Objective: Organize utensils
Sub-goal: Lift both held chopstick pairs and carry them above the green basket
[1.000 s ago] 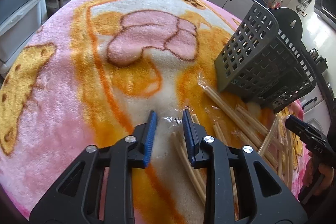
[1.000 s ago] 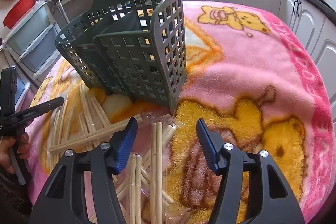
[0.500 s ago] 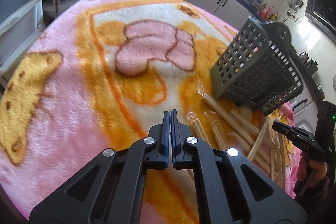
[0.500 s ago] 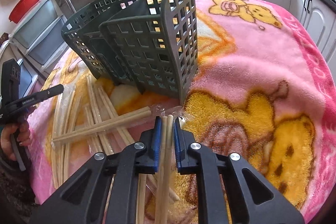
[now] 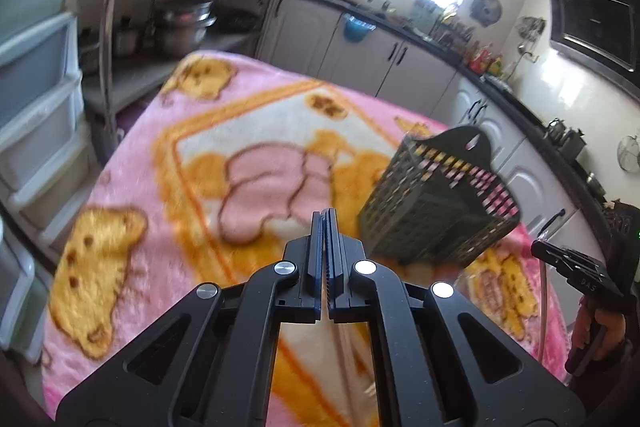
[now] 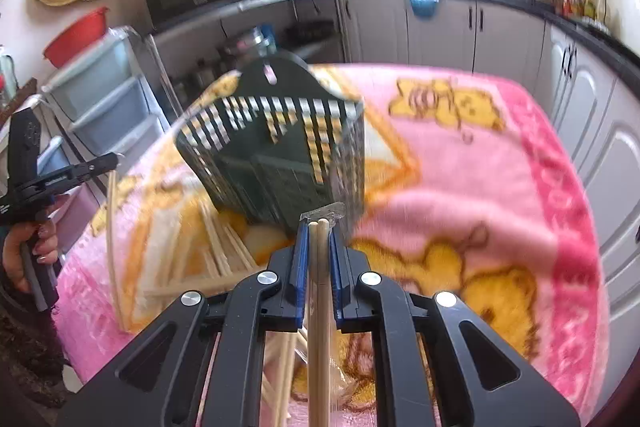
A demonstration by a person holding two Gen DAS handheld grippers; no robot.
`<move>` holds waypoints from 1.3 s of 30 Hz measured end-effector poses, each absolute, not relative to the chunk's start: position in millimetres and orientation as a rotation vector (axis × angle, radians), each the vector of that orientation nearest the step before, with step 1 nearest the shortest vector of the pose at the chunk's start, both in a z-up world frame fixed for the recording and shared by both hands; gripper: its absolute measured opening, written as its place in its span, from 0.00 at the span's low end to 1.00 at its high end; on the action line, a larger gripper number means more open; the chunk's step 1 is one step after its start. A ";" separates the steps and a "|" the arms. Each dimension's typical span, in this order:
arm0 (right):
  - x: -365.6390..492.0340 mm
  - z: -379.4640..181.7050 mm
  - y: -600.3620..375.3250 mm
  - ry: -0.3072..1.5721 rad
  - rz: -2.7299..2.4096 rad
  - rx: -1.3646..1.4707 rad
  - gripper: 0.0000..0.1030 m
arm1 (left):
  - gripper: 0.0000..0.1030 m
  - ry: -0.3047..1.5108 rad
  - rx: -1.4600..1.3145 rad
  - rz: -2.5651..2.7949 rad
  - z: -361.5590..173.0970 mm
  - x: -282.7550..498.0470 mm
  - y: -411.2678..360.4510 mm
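Observation:
My right gripper (image 6: 319, 227) is shut on a pair of wooden chopsticks (image 6: 319, 307) in clear wrap, lifted off the pink blanket (image 6: 480, 187). Just beyond it stands the dark slotted utensil basket (image 6: 276, 155), tilted, with loose chopsticks (image 6: 224, 255) lying at its foot. My left gripper (image 5: 325, 217) has its jaws pressed together, left of the basket (image 5: 432, 211). In the right wrist view a thin pale strip (image 6: 114, 247), seemingly clear wrapper, hangs from the left gripper (image 6: 114, 159). The right gripper (image 5: 538, 249) shows at the far right with a thin stick hanging below it.
Plastic drawers (image 5: 36, 87) stand left of the blanket-covered table, with pots (image 5: 180, 27) on a shelf behind. Kitchen cabinets (image 6: 440, 27) and a counter ring the far side. A person's hand (image 6: 24, 251) holds the left gripper's handle.
Both grippers went from open to shut and then rose off the blanket. The right one closed on the chopstick pair and lifted it; the left closed beside the wrapped chopsticks.

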State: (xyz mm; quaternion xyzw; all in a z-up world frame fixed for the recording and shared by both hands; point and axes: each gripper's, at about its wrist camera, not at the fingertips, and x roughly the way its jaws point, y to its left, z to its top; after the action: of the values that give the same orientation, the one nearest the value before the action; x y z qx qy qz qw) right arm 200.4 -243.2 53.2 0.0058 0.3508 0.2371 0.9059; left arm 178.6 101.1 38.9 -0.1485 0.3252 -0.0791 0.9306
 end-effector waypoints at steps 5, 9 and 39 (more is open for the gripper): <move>188.7 91.5 -243.3 0.596 0.534 0.044 0.10 | 0.00 0.605 -0.282 -0.219 66.5 175.9 83.7; 187.3 115.6 -244.7 0.498 0.553 0.090 0.10 | 0.00 0.567 -0.266 -0.273 84.3 177.0 65.7; 280.1 191.5 -222.6 -0.022 0.445 0.153 0.10 | 0.00 0.298 -0.238 -0.374 202.1 253.1 -2.4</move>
State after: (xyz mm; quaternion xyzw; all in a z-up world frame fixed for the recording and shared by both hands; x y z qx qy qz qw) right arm 280.1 -222.6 191.5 0.0759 -0.0109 0.2206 0.9723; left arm 253.1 -2.4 202.1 -0.1174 0.1471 -0.1850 0.9646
